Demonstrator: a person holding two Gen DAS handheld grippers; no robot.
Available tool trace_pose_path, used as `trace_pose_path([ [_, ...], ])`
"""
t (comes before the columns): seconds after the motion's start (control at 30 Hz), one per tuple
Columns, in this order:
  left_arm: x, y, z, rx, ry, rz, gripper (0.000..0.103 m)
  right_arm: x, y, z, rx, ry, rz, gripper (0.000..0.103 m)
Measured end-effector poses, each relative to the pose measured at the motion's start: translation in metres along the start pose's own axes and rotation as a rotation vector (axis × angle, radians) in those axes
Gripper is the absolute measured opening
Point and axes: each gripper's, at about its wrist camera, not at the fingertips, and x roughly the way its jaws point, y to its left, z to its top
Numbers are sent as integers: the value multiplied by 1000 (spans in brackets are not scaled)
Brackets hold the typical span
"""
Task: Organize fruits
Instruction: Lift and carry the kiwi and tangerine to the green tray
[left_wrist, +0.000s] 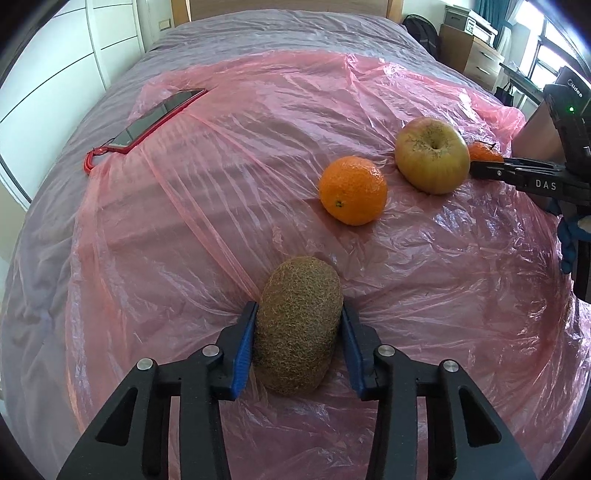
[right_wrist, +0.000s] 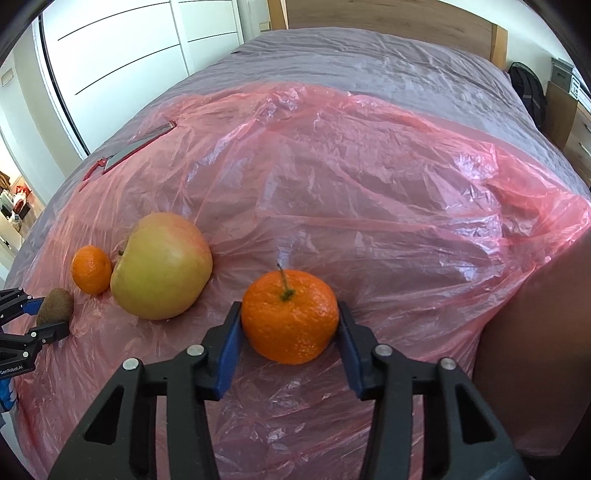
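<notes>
Kiwi (left_wrist: 298, 326) clenched in left tongs (left_wrist: 298, 325); stemmed mandarin (right_wrist: 290, 315) between right tongs (right_wrist: 290, 325), pads touching.

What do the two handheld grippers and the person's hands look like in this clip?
Both the left gripper and the right gripper have black angular fingers with silver rivets and blue pads. From the side, the right one bears white "DAS" lettering and a green light; the left reads "GenRobot.AI". Blue gloves cover what shows of the hands.

- Fuzzy brown kiwi (left_wrist: 298, 325) lies lengthwise on the pink plastic.
- Stemmed mandarin (right_wrist: 290, 315) sits stem-up.
- Yellow-green apple (right_wrist: 160, 266) rests on its side, touching a second mandarin (right_wrist: 91, 269).
</notes>
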Motion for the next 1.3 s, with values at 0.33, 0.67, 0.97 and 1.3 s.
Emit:
trace_pose_path([
  [0.33, -37, 9, -1, -50, -72, -5, 37, -37, 18, 6, -44, -33, -9, 59],
  [0.67, -85, 3, -20, -98, -127, -39, 37, -94, 46, -25, -90, -38, 38, 59],
  [0.97, -126, -38, -41, -93, -165, -108, 37, -148, 56, -73, -94, -45, 67, 59],
  [1.3, -151, -99, -63, -85, -174, -200, 37, -199, 31, -125, -39, -56, 41, 59],
])
